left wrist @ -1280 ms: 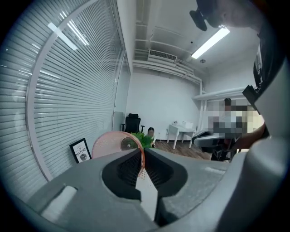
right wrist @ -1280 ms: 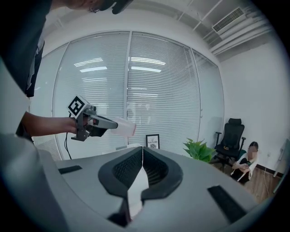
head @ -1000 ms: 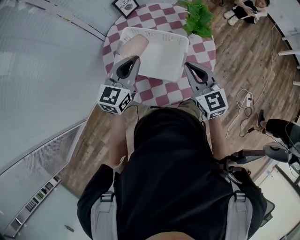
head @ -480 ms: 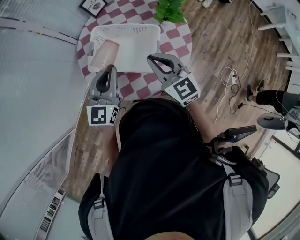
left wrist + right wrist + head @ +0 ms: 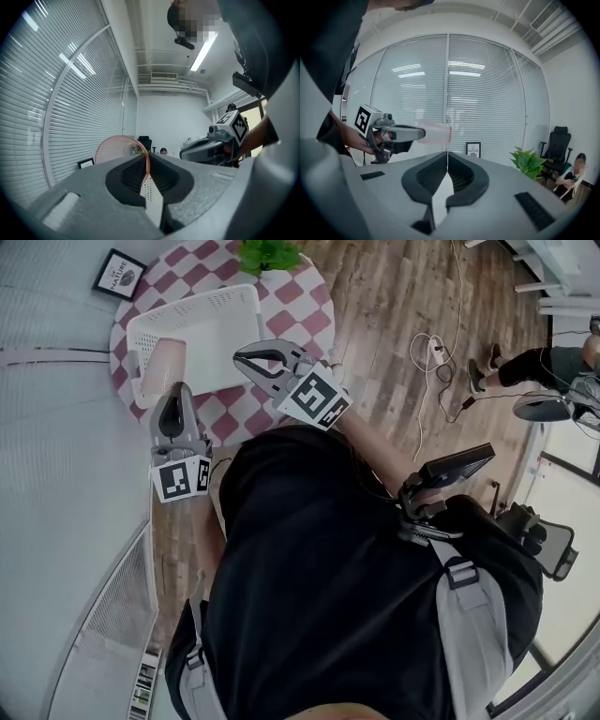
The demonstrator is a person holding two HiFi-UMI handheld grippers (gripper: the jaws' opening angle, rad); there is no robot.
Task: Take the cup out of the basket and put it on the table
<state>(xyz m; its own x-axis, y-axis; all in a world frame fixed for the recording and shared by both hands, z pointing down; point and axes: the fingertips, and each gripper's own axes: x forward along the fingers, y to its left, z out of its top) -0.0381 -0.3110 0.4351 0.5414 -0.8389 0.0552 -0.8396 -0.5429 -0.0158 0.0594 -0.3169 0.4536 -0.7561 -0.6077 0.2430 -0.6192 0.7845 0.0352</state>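
Observation:
A white perforated basket (image 5: 216, 334) is over the round checked table (image 5: 286, 306); whether it rests there I cannot tell. A pink cup (image 5: 161, 362) lies on its side in the basket's left end. My left gripper (image 5: 172, 392) is shut on the basket's wall (image 5: 151, 197) at the near left corner, and the cup's rim (image 5: 112, 147) shows just past its jaws. My right gripper (image 5: 242, 356) is shut on the thin white wall (image 5: 438, 197) at the near right side. In the right gripper view the cup (image 5: 438, 132) shows at the left gripper's tip (image 5: 423, 133).
A potted plant (image 5: 267, 254) and a framed picture (image 5: 119, 276) stand at the table's far side. A glass wall with blinds curves along the left. Cables and a power strip (image 5: 431, 348) lie on the wood floor at right. A seated person (image 5: 553, 362) is at far right.
The head view has swung, so table and basket now sit at the upper left. Both grippers have kept their hold on the basket and shifted left with it. The cup still lies in the basket.

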